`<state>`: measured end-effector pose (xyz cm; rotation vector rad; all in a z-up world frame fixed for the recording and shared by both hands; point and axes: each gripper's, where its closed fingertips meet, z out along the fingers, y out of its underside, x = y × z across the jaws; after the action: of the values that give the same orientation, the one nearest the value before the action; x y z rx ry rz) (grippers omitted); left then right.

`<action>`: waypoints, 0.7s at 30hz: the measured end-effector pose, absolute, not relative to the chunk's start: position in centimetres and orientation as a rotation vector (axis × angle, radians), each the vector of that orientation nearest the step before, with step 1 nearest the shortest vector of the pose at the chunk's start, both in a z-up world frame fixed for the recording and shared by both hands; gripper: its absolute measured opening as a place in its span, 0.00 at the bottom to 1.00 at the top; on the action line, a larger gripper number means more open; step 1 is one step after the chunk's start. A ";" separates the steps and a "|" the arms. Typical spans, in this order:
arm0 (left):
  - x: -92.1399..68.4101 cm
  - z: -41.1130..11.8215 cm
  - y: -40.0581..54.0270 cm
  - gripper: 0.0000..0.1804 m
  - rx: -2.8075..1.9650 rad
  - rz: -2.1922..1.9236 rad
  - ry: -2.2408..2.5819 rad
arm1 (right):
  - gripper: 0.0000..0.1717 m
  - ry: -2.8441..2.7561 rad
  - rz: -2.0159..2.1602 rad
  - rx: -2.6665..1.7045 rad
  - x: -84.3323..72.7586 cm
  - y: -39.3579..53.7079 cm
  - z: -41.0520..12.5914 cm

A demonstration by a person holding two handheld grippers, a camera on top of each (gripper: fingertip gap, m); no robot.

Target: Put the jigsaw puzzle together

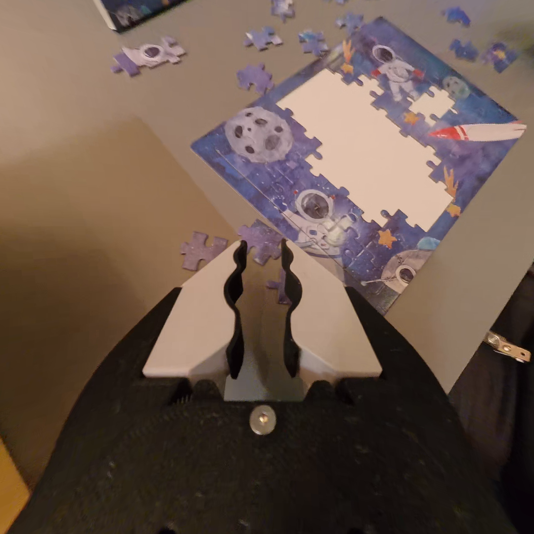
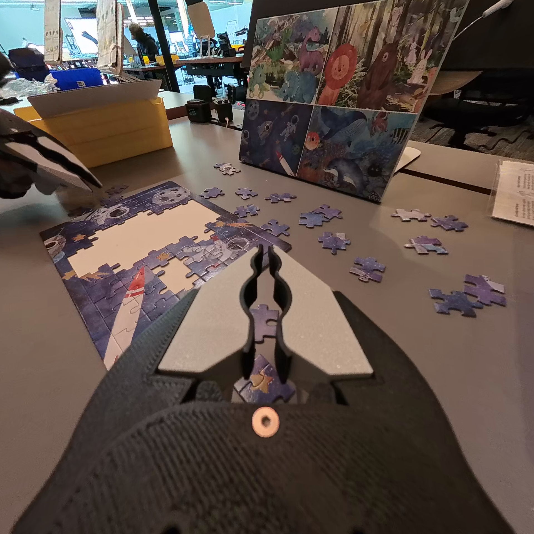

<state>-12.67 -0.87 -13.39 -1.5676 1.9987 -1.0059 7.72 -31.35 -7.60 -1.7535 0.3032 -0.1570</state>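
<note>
purple puzzle piece (image 1: pixel 261 245) beneath open left claw (image 1: pixel 262 245)

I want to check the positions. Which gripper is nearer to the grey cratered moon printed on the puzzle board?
Left. The left gripper hangs by the board's corner with the moon. The right gripper is above the opposite side of the puzzle board, beside the loose pieces.

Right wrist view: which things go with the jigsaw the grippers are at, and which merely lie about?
With the jigsaw: half-built space jigsaw; loose purple pieces; picture-covered box; left gripper, open over a loose piece; right gripper, closed at the jigsaw's corner.
Lying about: yellow cardboard box; sleeved paper sheet; black chargers; metal clip.
</note>
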 end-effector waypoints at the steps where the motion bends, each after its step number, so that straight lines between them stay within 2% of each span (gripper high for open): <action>1: -12.7 -13.3 -0.4 0.13 -1.570 -0.982 1.978 | 0.01 0.303 -0.157 -1.754 7.7 -31.3 -7.6; 13: -12.4 -15.5 0.3 0.22 -1.588 -0.846 2.012 | 0.01 0.300 -0.161 -1.761 7.7 -31.3 -7.7; 16: -11.8 -15.5 0.7 0.31 -1.558 -0.801 1.975 | 0.01 0.300 -0.161 -1.762 7.7 -31.3 -7.7; 21: -10.9 -15.2 0.0 0.33 -1.497 -0.830 1.959 | 0.01 0.299 -0.162 -1.764 7.7 -31.3 -7.7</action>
<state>-10.94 0.03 -15.24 -1.4974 1.9589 -0.8296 7.66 -31.26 -7.74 -1.7644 0.2989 -0.1616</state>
